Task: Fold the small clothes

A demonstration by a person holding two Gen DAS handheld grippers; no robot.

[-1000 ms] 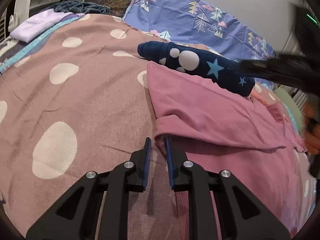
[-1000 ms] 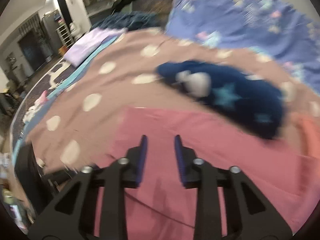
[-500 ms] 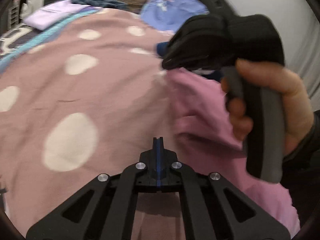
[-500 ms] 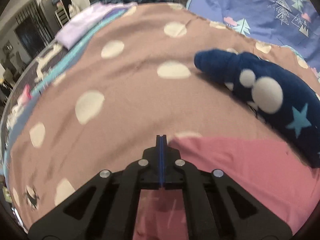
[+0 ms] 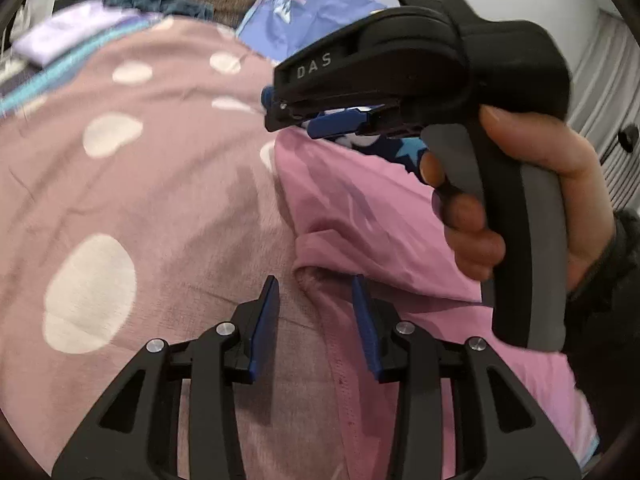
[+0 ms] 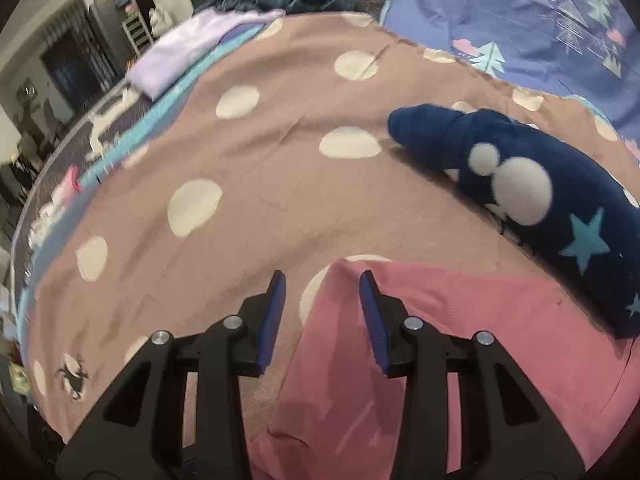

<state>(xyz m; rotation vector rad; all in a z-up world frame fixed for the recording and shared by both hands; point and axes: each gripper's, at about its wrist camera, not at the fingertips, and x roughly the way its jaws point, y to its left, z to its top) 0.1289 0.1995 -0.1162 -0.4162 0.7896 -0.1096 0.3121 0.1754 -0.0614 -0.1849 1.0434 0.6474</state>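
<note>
Watching both tongs, I am seeing their jaws just opening: left tongs (image 5: 315,300) released over the pink garment's (image 5: 360,208) folded edge, right tongs (image 6: 322,300) released over its corner. The garment is lying on the polka-dot bedspread (image 6: 248,184), open room spreading leftward.

In the left wrist view we lose most of the navy starred garment (image 5: 404,148) behind the right gripper (image 5: 340,120) and the hand (image 5: 532,184) holding it. The pink garment (image 6: 460,360) runs off the lower edge (both views), and the far lilac cloth (image 5: 68,32) is blurred.
</note>
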